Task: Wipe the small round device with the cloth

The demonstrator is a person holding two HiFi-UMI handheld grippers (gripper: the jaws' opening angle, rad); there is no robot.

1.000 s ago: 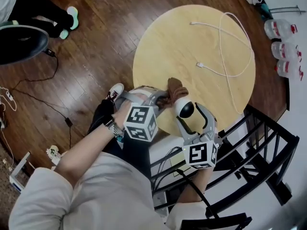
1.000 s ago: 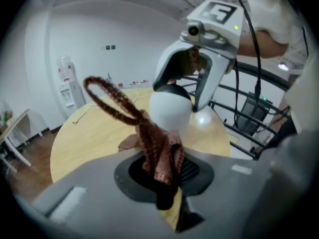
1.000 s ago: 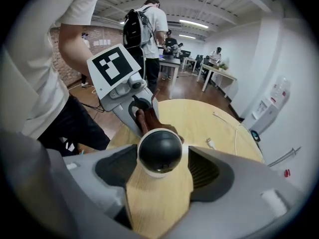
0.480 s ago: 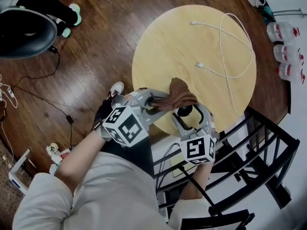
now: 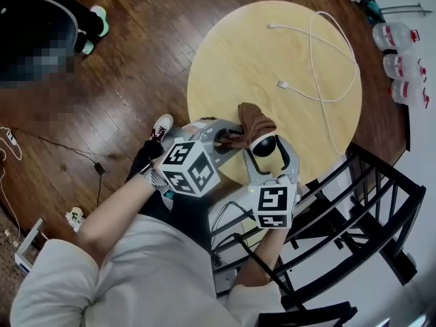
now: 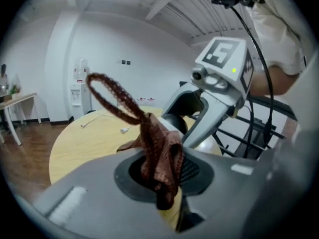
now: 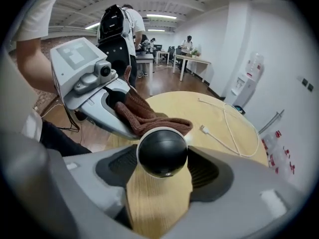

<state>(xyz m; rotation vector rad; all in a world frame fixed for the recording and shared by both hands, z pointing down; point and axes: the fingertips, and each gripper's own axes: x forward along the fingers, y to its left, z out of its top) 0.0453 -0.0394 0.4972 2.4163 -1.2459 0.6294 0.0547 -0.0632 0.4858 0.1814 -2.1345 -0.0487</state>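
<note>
L gripper, i.e. the left gripper [image 5: 228,136] [image 6: 160,185]: jaws pressed together on a brown knitted cloth [image 5: 253,125] [image 6: 158,151] [image 7: 144,114], w/ a bunched fold pinched between the pads and a loop of the fabric standing up above them. R gripper, i.e. the right gripper [image 5: 264,148] [image 7: 162,171]: jaws spread wide but clamping a small round black device w/ a white rim [image 5: 263,146] [image 7: 162,152], one pad on each side of the ball. The two grippers face each other, tips close. The cloth's free end lies against the device's upper side, at approx. 11 o'clock of it from overhead.

Both are held over the 6 o'clock edge of a round light-wood table [image 5: 272,53]. A long white cable [image 5: 320,67] [image 7: 227,128] loops across the top from 12 to 3 o'clock, well apart from the device, w/ one plug end near the table's centre.

Off the table: a black metal-frame chair [image 5: 371,210] at approx. 5 o'clock, just beside the rim. A row of clear plastic bottles w/ red labels [image 5: 402,67] stands at 3 o'clock by the wall. The person's white shoe [image 5: 162,128] sits at 8 o'clock on the dark wood floor [image 5: 136,67]. In the R gripper view, other people stand at desks far across the room.
</note>
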